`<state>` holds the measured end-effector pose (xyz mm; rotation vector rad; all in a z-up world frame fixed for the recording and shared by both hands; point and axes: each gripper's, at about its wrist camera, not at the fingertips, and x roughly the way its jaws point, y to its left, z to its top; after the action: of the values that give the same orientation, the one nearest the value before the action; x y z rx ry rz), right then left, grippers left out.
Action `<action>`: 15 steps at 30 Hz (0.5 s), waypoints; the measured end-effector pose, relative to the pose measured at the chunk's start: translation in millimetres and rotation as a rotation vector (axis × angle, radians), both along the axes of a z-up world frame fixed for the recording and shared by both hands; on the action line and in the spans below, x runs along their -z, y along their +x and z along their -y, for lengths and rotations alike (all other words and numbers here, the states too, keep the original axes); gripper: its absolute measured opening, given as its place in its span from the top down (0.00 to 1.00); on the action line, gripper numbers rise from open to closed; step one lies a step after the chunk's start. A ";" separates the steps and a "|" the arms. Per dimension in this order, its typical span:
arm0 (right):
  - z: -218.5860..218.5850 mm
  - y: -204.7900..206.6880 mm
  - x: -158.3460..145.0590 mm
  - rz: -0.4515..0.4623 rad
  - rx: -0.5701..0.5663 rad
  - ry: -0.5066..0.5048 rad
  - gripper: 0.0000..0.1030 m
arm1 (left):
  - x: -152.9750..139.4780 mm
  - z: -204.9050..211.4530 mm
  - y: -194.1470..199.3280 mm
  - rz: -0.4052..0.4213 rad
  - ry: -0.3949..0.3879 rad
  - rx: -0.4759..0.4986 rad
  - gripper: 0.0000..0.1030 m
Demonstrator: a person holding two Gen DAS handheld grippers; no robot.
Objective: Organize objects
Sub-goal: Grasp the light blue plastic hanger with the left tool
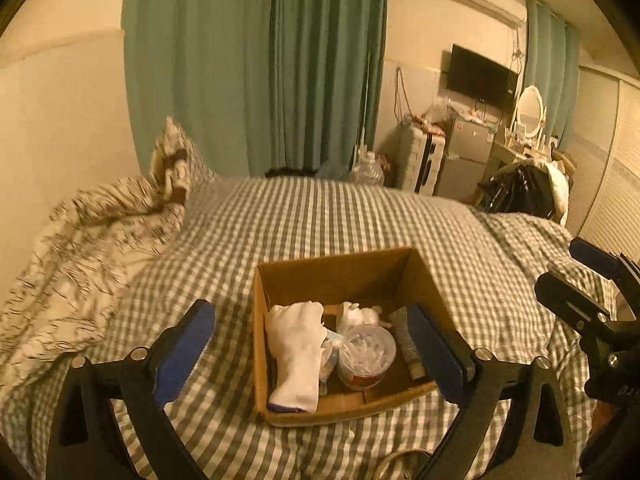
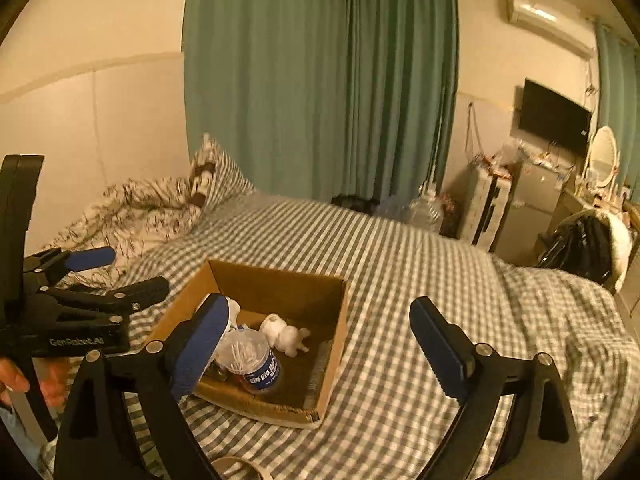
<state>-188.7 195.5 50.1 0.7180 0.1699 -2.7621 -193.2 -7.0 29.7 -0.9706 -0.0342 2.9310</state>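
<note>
An open cardboard box (image 1: 280, 276) sits on the checked bed. It holds a white glove (image 1: 298, 354), a clear tub of cotton swabs (image 1: 366, 354), a small white figurine (image 1: 358, 314) and a grey tube (image 1: 408, 344). The box (image 2: 280, 280), the swab tub (image 2: 252, 360) and the figurine (image 2: 284, 334) also show in the right wrist view. My left gripper (image 1: 312, 344) is open and empty, its fingers straddling the box. My right gripper (image 2: 320, 344) is open and empty, just right of the box. The left gripper also shows at the left of the right wrist view (image 2: 116, 276).
The bed has a grey checked cover (image 1: 360, 220) and a rumpled patterned quilt (image 1: 80, 248) at the left. Green curtains (image 1: 260, 60) hang behind. A small fridge (image 1: 464, 156), a TV (image 1: 480, 76) and a dresser mirror (image 1: 530, 108) stand at the far right. A black bag (image 1: 520, 192) lies by the bed's right corner.
</note>
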 end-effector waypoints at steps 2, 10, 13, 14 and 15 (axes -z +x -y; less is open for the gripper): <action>-3.9 13.9 -9.7 -0.015 0.005 -0.004 0.09 | -11.6 0.8 15.9 -0.022 0.008 -0.008 0.00; -19.8 75.9 -26.6 -0.065 0.022 0.033 0.06 | -14.9 0.7 68.6 -0.026 -0.002 -0.033 0.00; -25.5 94.5 -15.2 -0.056 0.040 0.051 0.03 | 2.5 0.8 84.3 0.000 -0.017 -0.049 0.00; -27.4 97.3 -10.6 -0.049 0.044 0.054 0.02 | 11.7 1.0 89.0 0.014 -0.022 -0.049 0.00; -30.0 101.0 -4.2 -0.038 0.051 0.054 0.01 | 19.2 1.1 92.4 0.025 -0.027 -0.052 0.00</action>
<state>-87.7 225.5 54.3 0.6927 0.2385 -2.8311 -100.8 -8.1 10.5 -1.0263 -0.0209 2.9743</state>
